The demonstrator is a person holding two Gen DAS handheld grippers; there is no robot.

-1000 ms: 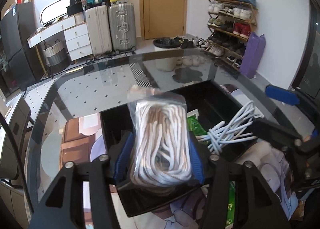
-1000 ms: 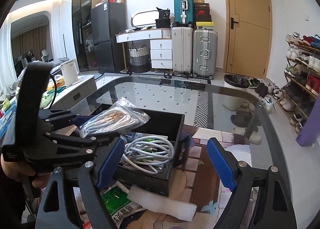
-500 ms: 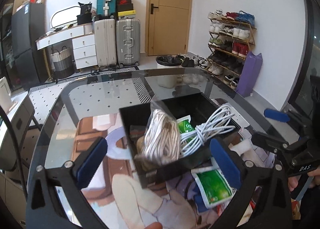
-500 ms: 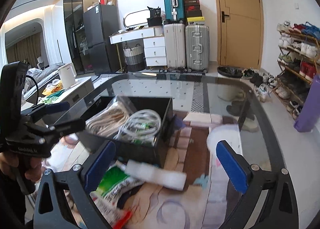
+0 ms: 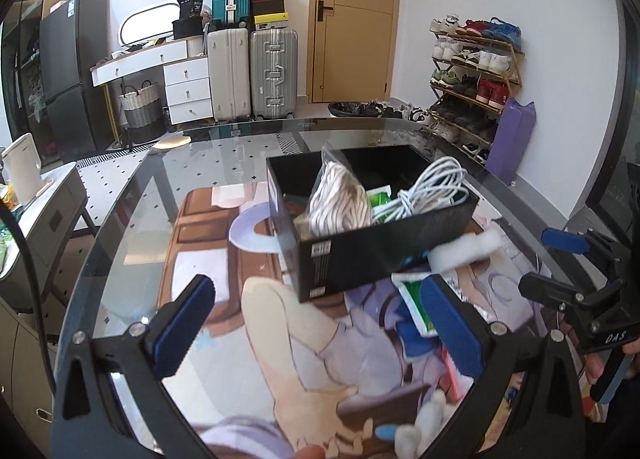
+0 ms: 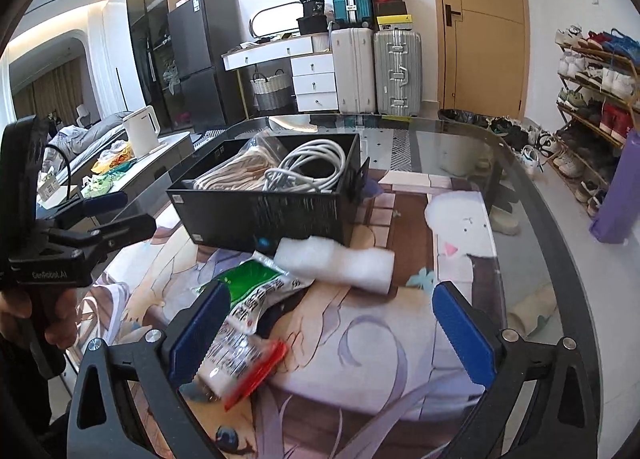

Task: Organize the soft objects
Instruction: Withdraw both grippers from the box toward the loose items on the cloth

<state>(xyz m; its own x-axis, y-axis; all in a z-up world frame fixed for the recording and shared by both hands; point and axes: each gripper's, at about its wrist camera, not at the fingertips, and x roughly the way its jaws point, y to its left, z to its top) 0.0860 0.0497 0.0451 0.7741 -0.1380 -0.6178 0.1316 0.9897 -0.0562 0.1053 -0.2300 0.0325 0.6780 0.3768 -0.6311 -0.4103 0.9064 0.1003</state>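
A black box (image 5: 384, 255) (image 6: 276, 211) stands on the printed mat. Inside it are a clear bag of beige rope (image 5: 338, 201) (image 6: 236, 175), a coil of white cable (image 5: 432, 187) (image 6: 308, 167) and a green packet (image 5: 378, 199). A white foam piece (image 6: 336, 263) (image 5: 464, 249) leans on the box's near side. A green and white packet (image 6: 256, 295) (image 5: 416, 299) and a clear red-edged packet (image 6: 240, 359) lie beside it. My left gripper (image 5: 316, 327) is open and empty, short of the box. My right gripper (image 6: 332, 331) is open and empty over the packets.
The glass table (image 5: 132, 211) carries a printed mat (image 6: 384, 355). The room behind has suitcases (image 5: 252, 71), a white drawer unit (image 5: 188, 89), a shoe rack (image 5: 476, 71) and a purple bag (image 5: 510, 139). A side cabinet with a white kettle (image 6: 140, 131) stands to the left.
My left gripper let go of the bag of rope into the box, opened wide and drew back. My right gripper also drew back from the box, over the packets.
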